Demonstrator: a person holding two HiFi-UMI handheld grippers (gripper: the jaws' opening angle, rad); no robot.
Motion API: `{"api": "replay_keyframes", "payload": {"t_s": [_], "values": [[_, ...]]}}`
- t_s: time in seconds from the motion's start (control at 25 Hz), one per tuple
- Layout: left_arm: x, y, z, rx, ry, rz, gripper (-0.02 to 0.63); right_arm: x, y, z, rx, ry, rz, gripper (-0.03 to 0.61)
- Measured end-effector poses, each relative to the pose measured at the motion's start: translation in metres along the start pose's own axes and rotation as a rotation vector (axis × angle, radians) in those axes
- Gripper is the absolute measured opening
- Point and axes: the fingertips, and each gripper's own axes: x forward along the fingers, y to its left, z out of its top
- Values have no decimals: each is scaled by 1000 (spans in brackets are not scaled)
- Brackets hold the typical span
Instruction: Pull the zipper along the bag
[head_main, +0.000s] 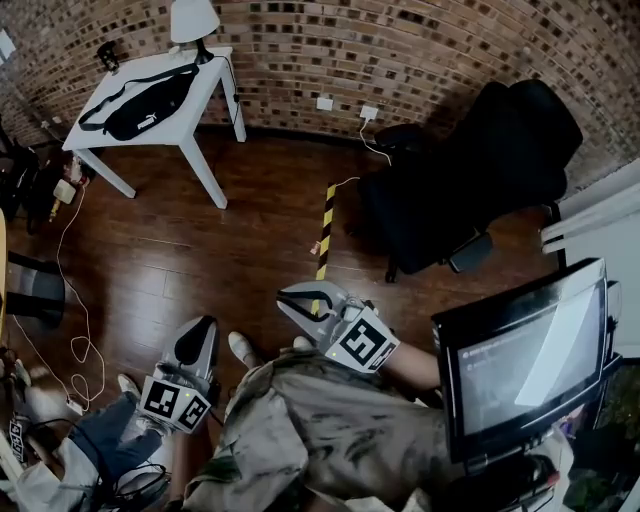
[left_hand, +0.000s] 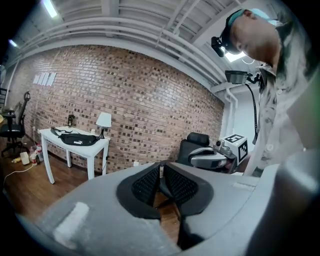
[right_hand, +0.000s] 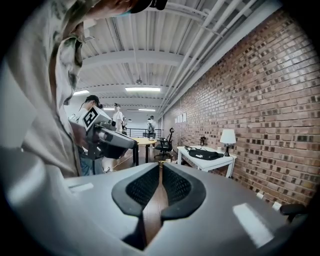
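Head view: black bag lies on the white table beside a lamp, while left gripper and right gripper hang well apart from that table, jaws closed, empty.

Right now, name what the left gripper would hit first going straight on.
Probably the brick wall, between the white table and the black chair; nothing nearer shows, though depth is unclear.

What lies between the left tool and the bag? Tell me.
Bare wood floor, then the table's front edge, in the head view, between left tool and bag.
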Motion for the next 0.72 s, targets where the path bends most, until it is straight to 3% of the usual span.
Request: {"api": "replay_keyframes", "payload": {"t_s": [0.36, 0.72], "values": [[3, -1, -8, 2, 15, -3, 34, 1, 0, -7, -10, 3, 8, 25], [-6, 34, -16, -12, 13, 14, 35, 34, 0, -8, -6, 27, 26, 25]]}}
